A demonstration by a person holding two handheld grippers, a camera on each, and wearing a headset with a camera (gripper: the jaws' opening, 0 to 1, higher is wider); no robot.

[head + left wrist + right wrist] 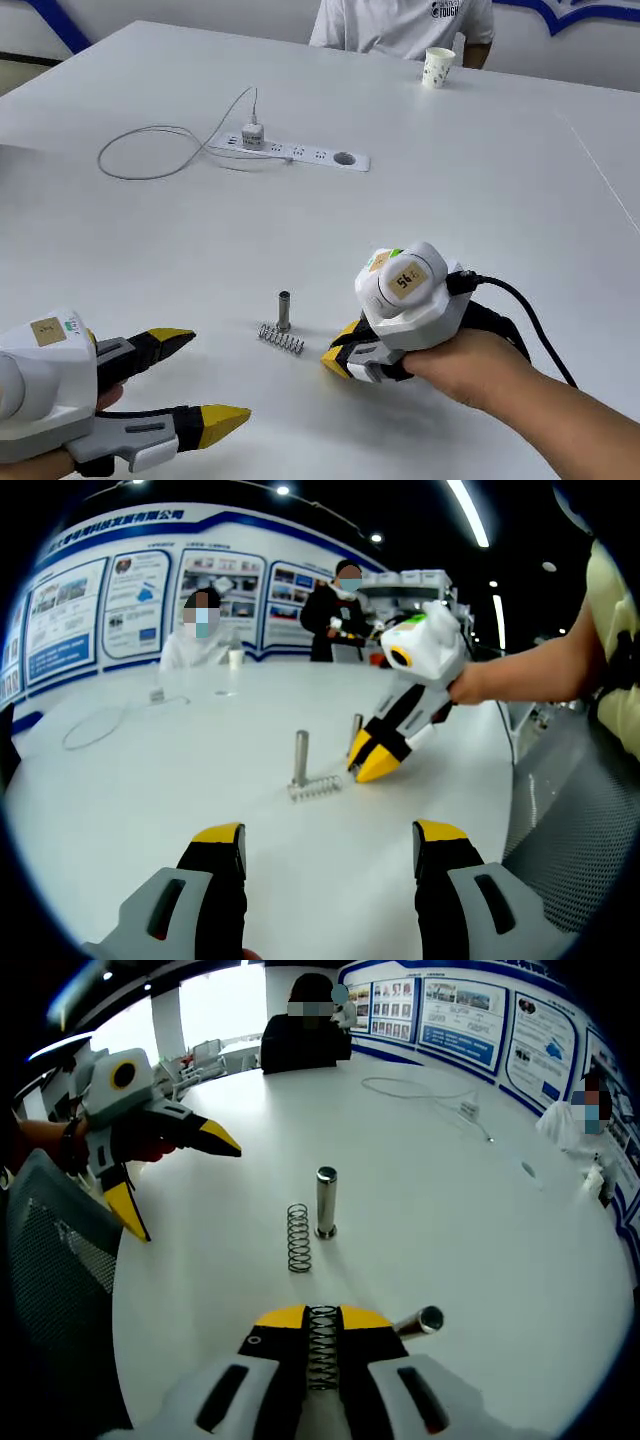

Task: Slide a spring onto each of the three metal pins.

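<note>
White table (450,200) bearing power strip (290,152) and paper cup (437,67); poster wall (130,600) behind. Empty, wide-open left gripper (215,375); right gripper (322,1312) clamped on one spring (322,1345). Upright pin (284,310) mid-table, second spring (281,338) lying flat just beside its base.

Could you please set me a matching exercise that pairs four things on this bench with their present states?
Things:
1. short steel pin
2. loose coiled wire spring
3. second coiled spring
4. yellow-tipped left gripper

States:
A. clamped in the shut right gripper
B. open, holding nothing
C. standing upright on the white table
D. lying flat beside the pin

Pairs: 1-C, 2-D, 3-A, 4-B
</note>
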